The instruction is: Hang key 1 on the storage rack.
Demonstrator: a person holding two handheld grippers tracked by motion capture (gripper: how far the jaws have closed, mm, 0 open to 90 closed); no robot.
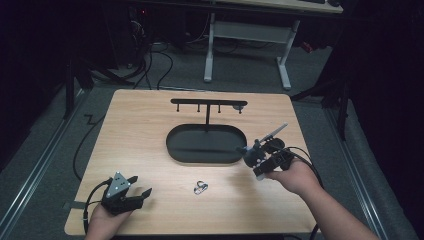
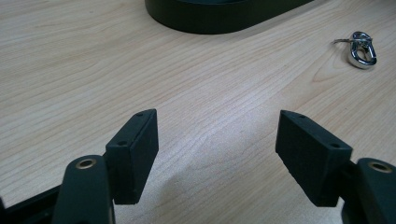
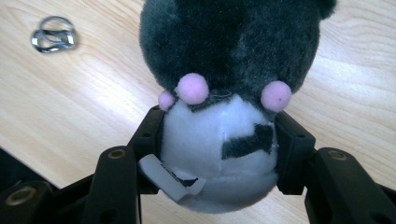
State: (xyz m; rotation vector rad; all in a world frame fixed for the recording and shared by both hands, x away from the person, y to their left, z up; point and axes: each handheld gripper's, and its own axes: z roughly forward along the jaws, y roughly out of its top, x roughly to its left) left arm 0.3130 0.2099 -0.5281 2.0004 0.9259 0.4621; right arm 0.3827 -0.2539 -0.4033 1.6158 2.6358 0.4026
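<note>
- Right claw (image 3: 219, 154) clamping plush toy (image 3: 229, 70) half-open, above tabletop (image 1: 150, 150), right of black stand (image 1: 206, 142).
- Risking slippage: pads squeezing soft white base.
- Left claw (image 2: 217, 154) resting wide open, empty, near left.

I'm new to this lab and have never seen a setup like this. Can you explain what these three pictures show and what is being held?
A person sits at a wooden table and holds a two-jaw tool in each hand. The high view looks down from above the person. The other two pictures come from small cameras riding on the tools, looking along their black jaws.

The left hand-held gripper rests low near the table's front edge, its jaws apart with nothing between them. The right hand-held gripper is closed on a small plush toy, dark grey on top, white below, with pink dots.

On the table stand a black oval tray with an upright hook stand, and a shiny metal key clip lies nearer the person.
</note>
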